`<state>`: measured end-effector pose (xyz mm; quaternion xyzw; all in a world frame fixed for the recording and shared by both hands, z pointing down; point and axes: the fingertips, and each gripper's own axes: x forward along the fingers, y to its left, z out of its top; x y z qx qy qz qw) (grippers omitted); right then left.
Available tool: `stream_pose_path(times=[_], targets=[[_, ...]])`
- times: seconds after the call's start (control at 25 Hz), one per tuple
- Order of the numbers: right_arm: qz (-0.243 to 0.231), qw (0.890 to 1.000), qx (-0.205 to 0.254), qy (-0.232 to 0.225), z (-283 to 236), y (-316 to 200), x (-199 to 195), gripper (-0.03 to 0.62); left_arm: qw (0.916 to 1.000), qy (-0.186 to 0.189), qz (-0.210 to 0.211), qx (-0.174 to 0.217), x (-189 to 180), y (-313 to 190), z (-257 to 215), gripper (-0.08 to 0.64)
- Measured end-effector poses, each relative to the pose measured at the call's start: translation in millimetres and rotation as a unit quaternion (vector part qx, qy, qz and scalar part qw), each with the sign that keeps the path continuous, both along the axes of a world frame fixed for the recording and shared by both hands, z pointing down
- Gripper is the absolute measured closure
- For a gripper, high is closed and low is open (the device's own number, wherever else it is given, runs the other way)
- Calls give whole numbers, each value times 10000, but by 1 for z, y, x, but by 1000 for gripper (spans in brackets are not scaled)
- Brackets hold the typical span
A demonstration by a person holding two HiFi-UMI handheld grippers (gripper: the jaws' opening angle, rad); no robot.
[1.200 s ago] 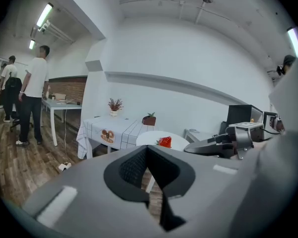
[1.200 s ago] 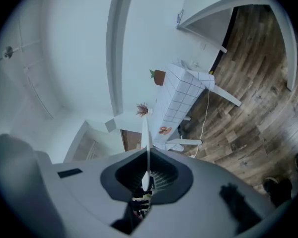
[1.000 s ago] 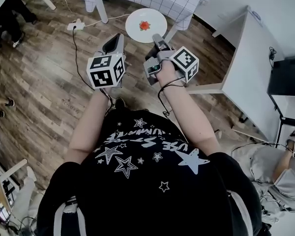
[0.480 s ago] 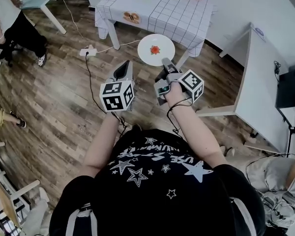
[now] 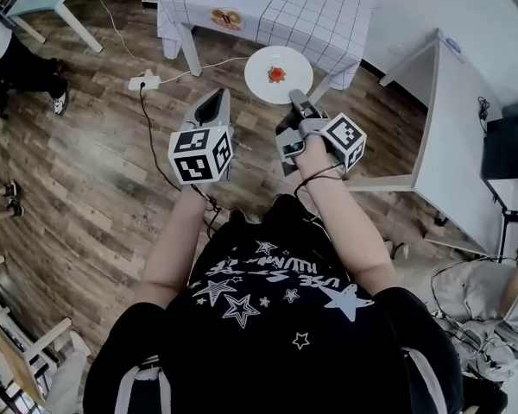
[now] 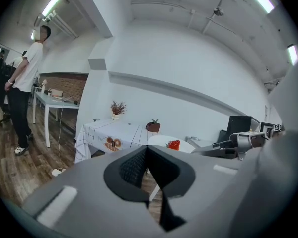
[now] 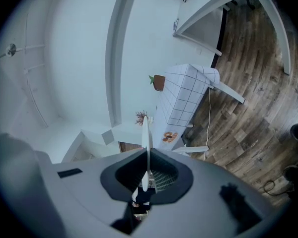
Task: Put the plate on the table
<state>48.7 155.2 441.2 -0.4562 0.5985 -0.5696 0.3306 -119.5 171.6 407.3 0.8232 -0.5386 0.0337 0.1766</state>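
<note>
Standing just short of the check-clothed counter (image 5: 285,7), a person in a black T-shirt (image 5: 268,317) is holding a white plate (image 5: 263,67) in the air over the wooden floor (image 5: 95,171), not yet above the cloth. The right hand-held gripper (image 5: 297,100) is clamping only the plate's near rim; the left hand-held gripper (image 5: 217,97) is riding alongside, clenched on nothing. The plate is looking stiff, smooth and breakable, likely to lever down from a one-edge pinch, so a level carry and a firm rim hold are seeming wise. A loose red morsel (image 5: 277,75) is sitting at its centre and may slide. On the T-shirt, only "USE" is reading clearly among printed stars.
</note>
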Motion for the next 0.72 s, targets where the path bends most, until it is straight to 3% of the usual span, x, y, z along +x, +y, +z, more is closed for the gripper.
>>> stream_pose_path(times=[0.4,0.72], targets=[[-233,9995,-198,-37,20,-52,16,571,9999,-149,30,-40,24,-40,10,554],[-551,9982,-120,-191,21,-137,37,571,9998,-160,-50,-70,57,-115,14,552]])
